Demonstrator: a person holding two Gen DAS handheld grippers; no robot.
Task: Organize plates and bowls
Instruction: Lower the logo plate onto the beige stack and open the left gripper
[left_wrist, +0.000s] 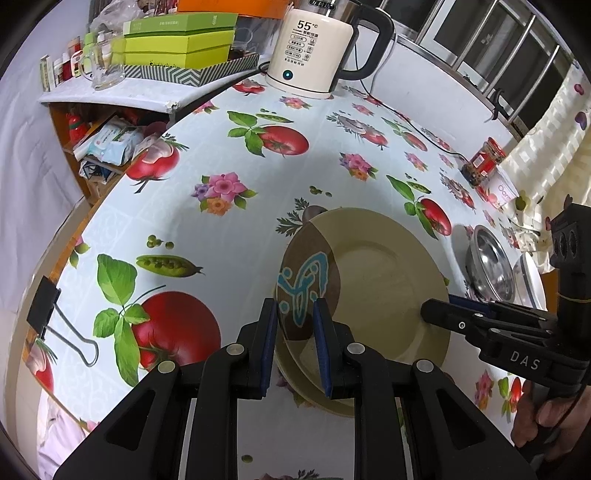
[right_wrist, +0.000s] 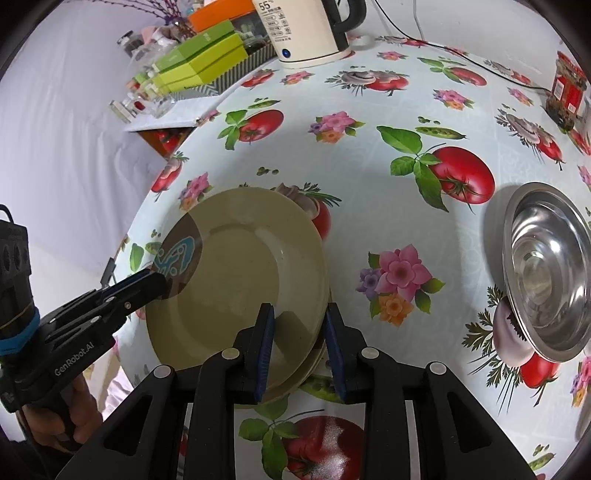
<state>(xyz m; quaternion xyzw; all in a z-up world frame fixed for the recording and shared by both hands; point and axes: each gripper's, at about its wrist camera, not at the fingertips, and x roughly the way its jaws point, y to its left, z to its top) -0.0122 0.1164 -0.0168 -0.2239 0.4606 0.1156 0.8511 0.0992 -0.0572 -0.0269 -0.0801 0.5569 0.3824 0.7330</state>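
Note:
Two beige plates lie stacked on the flowered tablecloth. The top plate (left_wrist: 384, 280) (right_wrist: 240, 280) has a brown patch with a teal pattern and sits a little off-centre over the lower plate (left_wrist: 306, 391) (right_wrist: 319, 350). My left gripper (left_wrist: 295, 332) (right_wrist: 162, 282) is shut on the top plate's rim at the brown patch, one finger above and one beneath. At the opposite rim, my right gripper (right_wrist: 299, 332) (left_wrist: 428, 312) is shut on the same plate. Whether the top plate rests fully on the lower one I cannot tell.
A steel bowl (left_wrist: 487, 266) (right_wrist: 546, 269) stands to the right of the plates, with a white dish (left_wrist: 532, 280) beside it. At the back are a kettle (left_wrist: 310, 48) (right_wrist: 303, 29), its cord and a red jar (left_wrist: 484, 162) (right_wrist: 567, 92). A binder clip (left_wrist: 48, 317) marks the left table edge.

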